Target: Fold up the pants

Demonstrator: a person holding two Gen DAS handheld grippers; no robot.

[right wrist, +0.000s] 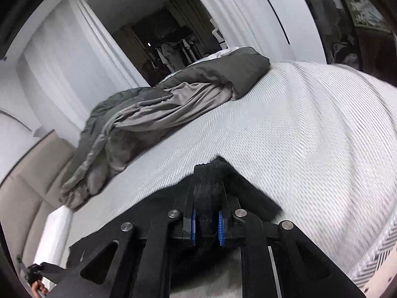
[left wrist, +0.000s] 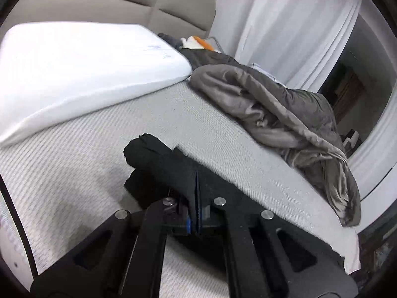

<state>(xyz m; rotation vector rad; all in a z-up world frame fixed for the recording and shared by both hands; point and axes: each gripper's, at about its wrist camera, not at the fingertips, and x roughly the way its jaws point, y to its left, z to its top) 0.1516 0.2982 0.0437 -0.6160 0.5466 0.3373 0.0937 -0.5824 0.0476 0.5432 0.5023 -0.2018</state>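
Note:
The black pants [left wrist: 158, 164] lie partly lifted over the pale striped mattress [left wrist: 99, 173]. My left gripper [left wrist: 196, 186] is shut on a thin edge of the black fabric, with a bunched roll of cloth sticking out ahead and to the left of the fingers. In the right wrist view my right gripper [right wrist: 208, 188] is shut on a thick fold of the pants [right wrist: 248, 188], which drape down on both sides of the fingers. The other gripper and a bit of a hand show at the lower left edge of the right wrist view [right wrist: 37, 277].
A white pillow [left wrist: 82, 74] lies at the left of the bed against a beige padded headboard [left wrist: 111, 2]. A crumpled grey duvet [left wrist: 285, 119] runs along the far side; it also shows in the right wrist view [right wrist: 158, 109]. White curtains [left wrist: 297, 29] hang behind.

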